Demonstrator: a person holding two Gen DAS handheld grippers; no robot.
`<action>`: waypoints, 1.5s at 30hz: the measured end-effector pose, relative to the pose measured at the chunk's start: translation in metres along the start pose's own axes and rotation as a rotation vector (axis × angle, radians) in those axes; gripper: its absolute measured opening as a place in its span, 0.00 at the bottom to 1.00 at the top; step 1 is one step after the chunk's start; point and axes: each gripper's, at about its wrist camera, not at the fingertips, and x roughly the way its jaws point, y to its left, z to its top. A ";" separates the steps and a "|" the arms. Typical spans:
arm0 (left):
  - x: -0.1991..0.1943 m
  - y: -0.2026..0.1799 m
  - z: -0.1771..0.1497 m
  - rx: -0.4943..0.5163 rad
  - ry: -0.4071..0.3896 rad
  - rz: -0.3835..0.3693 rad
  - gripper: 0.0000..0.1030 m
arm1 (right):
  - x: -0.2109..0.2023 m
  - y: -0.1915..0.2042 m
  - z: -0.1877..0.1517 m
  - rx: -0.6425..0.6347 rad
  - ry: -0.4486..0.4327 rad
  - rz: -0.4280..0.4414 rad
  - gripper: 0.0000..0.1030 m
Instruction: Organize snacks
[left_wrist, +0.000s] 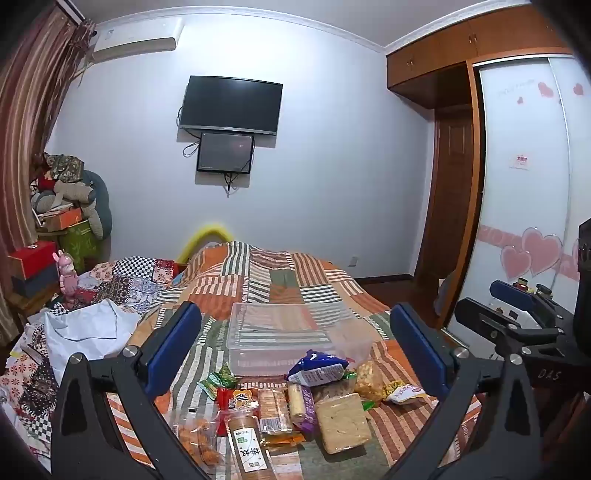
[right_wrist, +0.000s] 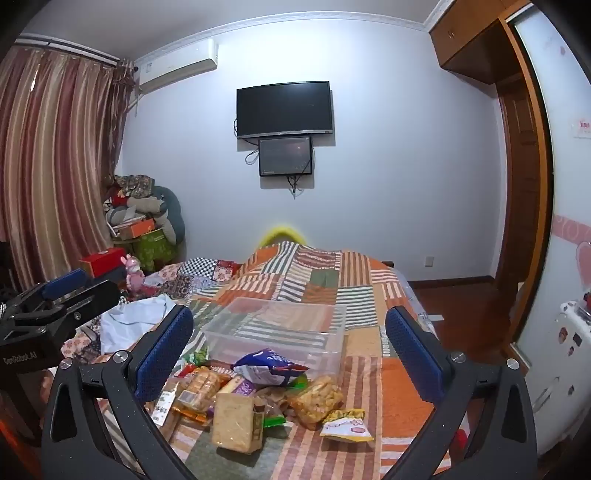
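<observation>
Bedroom; patchwork bed (left_wrist: 306, 280) used as work surface. Snack pile (left_wrist: 295, 402) heaped lower centre, before empty clear bin (left_wrist: 280, 332), presumably destination. Left claw (left_wrist: 295, 350), right claw (right_wrist: 288, 354) spread wide, nothing gripped.

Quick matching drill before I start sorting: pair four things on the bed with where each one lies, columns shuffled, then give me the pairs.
Things
1. clear plastic bin
2. blue snack bag
3. pale cracker block
4. yellow-edged packet

Places, as seen in the left wrist view
A. right edge of the pile
B. resting against the bin's near wall
C. beyond the pile, empty
D. front of the pile, near the camera

Pairs: 1-C, 2-B, 3-D, 4-A

Both the left gripper and right gripper are open and hold nothing.
</observation>
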 end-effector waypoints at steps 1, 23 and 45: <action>0.001 0.000 0.000 -0.002 0.002 0.003 1.00 | 0.000 0.000 0.000 0.002 0.001 0.001 1.00; -0.003 -0.001 -0.002 0.002 -0.001 -0.009 1.00 | 0.002 0.000 -0.004 0.044 0.020 0.032 1.00; -0.002 0.000 -0.004 -0.007 0.000 0.002 1.00 | -0.001 0.000 -0.004 0.066 0.011 0.036 1.00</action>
